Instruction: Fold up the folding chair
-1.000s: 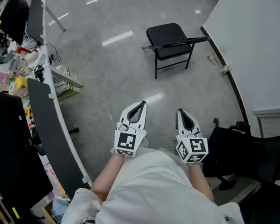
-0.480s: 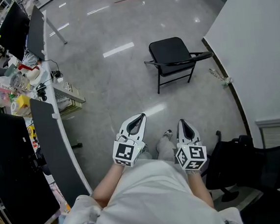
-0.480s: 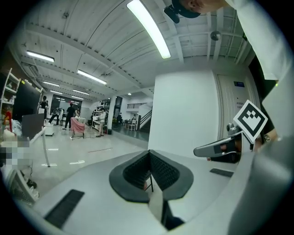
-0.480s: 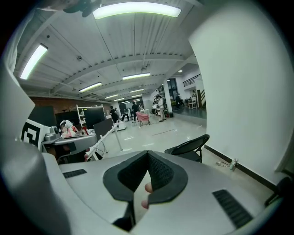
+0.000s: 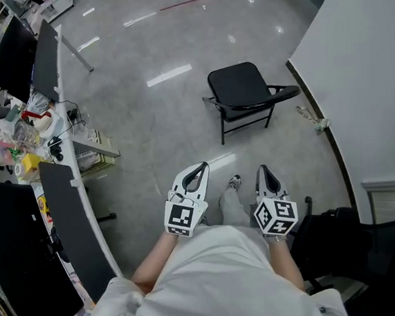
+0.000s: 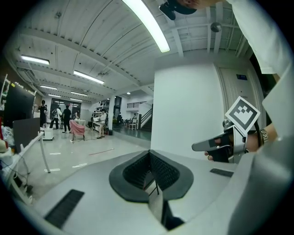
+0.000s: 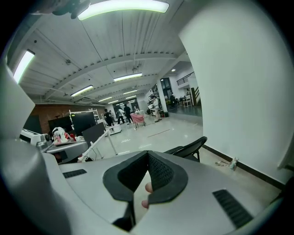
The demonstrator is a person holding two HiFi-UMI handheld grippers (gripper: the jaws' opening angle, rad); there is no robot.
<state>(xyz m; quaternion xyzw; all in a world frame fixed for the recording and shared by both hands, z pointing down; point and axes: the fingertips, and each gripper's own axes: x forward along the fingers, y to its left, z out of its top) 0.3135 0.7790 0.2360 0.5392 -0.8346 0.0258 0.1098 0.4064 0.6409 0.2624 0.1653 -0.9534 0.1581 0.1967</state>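
The black folding chair (image 5: 241,92) stands unfolded on the grey floor beside the white wall (image 5: 362,61). Both grippers are held in front of the person's body, well short of the chair. My left gripper (image 5: 202,166) is shut and holds nothing. My right gripper (image 5: 262,170) is also shut and empty. In the right gripper view the chair (image 7: 189,148) shows just past the closed jaws of the right gripper (image 7: 148,153). The left gripper view shows the left gripper (image 6: 149,153) with its jaws together, and the right gripper (image 6: 219,145) off to the side.
Desks with monitors and clutter (image 5: 21,129) line the left side. A black office chair (image 5: 362,239) stands at lower right by the wall. Small litter (image 5: 317,123) lies at the wall's base. The person's shoe (image 5: 234,183) is on the floor between the grippers.
The person has walked toward the folding chair, which now sits lower and nearer in the head view. A shoe has come into view between the grippers. Both grippers stay shut.
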